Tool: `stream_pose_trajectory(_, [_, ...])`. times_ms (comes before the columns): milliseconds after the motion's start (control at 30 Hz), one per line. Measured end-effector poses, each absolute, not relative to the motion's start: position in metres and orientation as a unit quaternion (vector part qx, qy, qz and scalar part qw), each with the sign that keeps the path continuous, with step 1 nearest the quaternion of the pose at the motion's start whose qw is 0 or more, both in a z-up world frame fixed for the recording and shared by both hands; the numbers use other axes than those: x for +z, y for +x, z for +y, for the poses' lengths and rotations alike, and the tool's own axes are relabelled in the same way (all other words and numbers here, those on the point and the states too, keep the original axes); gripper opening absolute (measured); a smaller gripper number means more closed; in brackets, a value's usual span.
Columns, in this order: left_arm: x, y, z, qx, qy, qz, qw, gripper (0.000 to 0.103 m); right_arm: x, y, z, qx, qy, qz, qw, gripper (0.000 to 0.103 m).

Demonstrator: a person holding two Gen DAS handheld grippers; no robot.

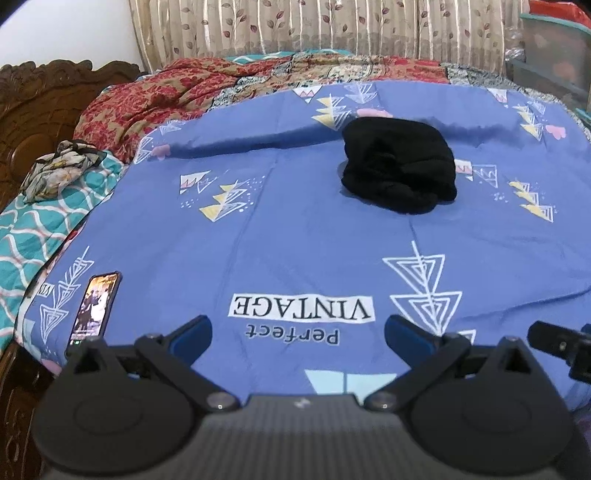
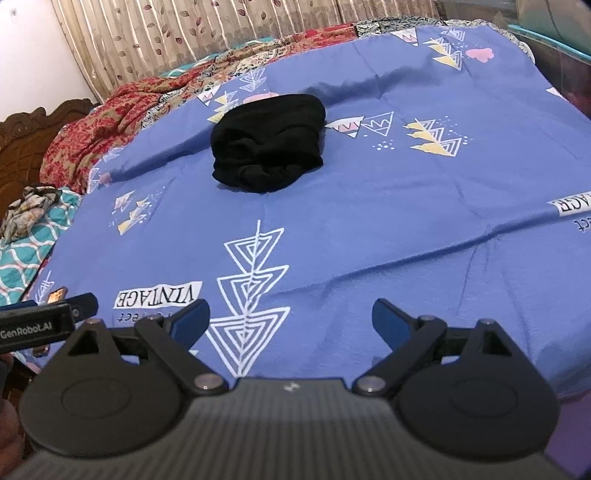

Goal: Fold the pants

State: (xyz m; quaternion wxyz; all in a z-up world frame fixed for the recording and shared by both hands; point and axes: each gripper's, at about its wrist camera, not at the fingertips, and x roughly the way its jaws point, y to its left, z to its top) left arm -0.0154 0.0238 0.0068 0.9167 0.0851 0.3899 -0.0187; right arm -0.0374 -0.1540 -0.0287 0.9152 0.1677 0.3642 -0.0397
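Pants (image 1: 399, 168), black and bunched, lie far right on the blue bedsheet (image 1: 288, 229); the left gripper (image 1: 298, 332) is spread wide, empty, a phone (image 1: 95, 308) near left. Right wrist view: pants (image 2: 267, 142) far left of centre, right gripper (image 2: 291, 319) wide apart, holding nothing.

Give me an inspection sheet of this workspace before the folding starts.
Surface: blue printed bedsheet, mostly flat with light creases.
Job's things: black fabric pants, bunched in a heap mid-bed, untouched.
Clutter: lit smartphone on the sheet's near left edge; crumpled patterned cloth on the teal quilt.
Grippers: left gripper open, empty; right gripper open, empty; both short of the pants.
Cables: nothing seen.
Surroundings: red floral blanket, leaf-print curtain, carved wooden headboard.
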Motion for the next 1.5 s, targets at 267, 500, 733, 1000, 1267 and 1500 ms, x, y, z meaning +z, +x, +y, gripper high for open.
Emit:
stream_pose_trajectory(267, [0.002, -0.015, 0.023, -0.015, 0.092, 0.395, 0.914, 0.103, -0.031, -0.036, -0.153, -0.042, 0.172, 0.37, 0.912, 0.096])
stream_pose_trajectory(500, [-0.005, -0.013, 0.02, -0.006, 0.101, 0.412, 0.906, 0.103, -0.031, -0.037, -0.155, -0.046, 0.178, 0.368, 0.911, 0.096])
stream_pose_trajectory(733, [-0.007, -0.012, 0.02, 0.005, 0.111, 0.412, 0.904, 0.103, -0.034, -0.037, -0.155, -0.045, 0.189, 0.371, 0.908, 0.096])
stream_pose_trajectory(1000, [-0.007, -0.011, 0.024, 0.023, 0.127, 0.399, 0.908, 0.103, -0.035, -0.036, -0.154, -0.044, 0.193, 0.373, 0.907, 0.096])
stream_pose_trajectory(1267, [-0.008, -0.009, 0.027, 0.036, 0.141, 0.39, 0.909, 0.103, -0.036, -0.037, -0.152, -0.044, 0.197, 0.374, 0.905, 0.096])
stream_pose_trajectory(1500, [-0.008, -0.01, 0.026, 0.038, 0.152, 0.384, 0.91, 0.103, -0.037, -0.038, -0.152, -0.043, 0.202, 0.374, 0.904, 0.096])
